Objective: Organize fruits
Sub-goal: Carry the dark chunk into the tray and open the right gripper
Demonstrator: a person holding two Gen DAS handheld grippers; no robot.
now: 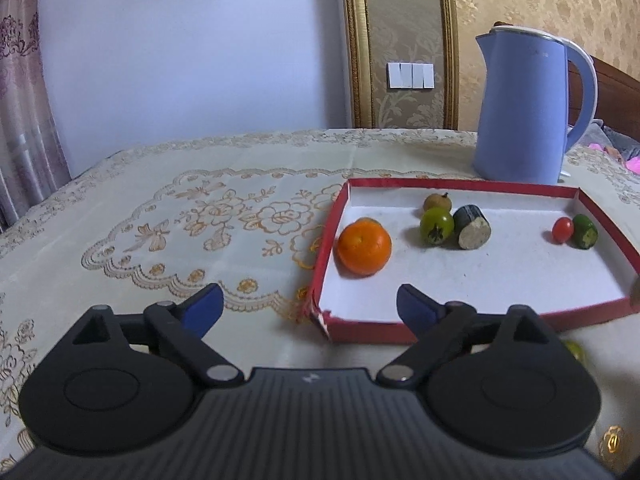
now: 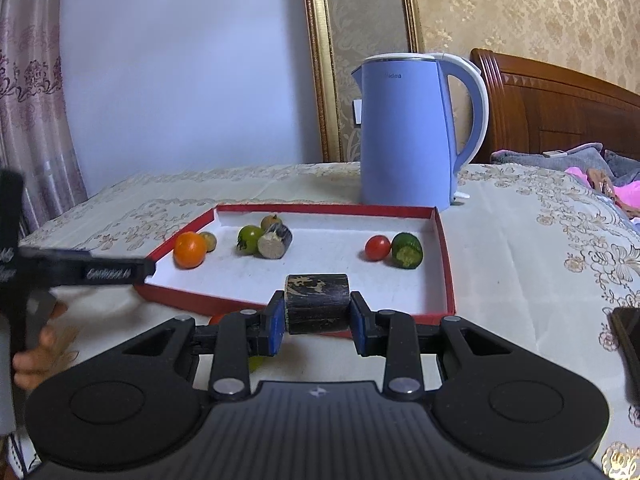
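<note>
A dark cylindrical piece [image 2: 317, 309] is held crosswise between the blue pads [image 2: 276, 326] of the right gripper [image 2: 317, 322], which is closed on its two flat ends. The piece is carried just over the near rim of the red tray [image 2: 446, 264]. By its look it is judged to be stiff, light and dry-skinned; the flat ends offer the surest hold, since the curved side would be liable to roll between the pads.

The left gripper [image 1: 310, 306] is seen spread wide and empty, poised at the tray's near left corner.

Within the tray, an orange [image 2: 189, 249] is noted at the left with a small brownish fruit [image 2: 209, 241] touching it behind. A green tomato [image 2: 250, 239], a second dark cut piece [image 2: 275, 241] and another brownish fruit [image 2: 270, 222] are clustered mid-tray, touching. A red tomato [image 2: 377, 247] and a green cut piece [image 2: 407, 250] lie side by side at the right. The tomatoes are judged soft and easily bruised.

Something yellow-green [image 2: 256, 362] is glimpsed on the tablecloth [image 2: 520, 280] beneath the right gripper; its kind cannot be told. A blue kettle [image 2: 408, 136] stands behind the tray
</note>
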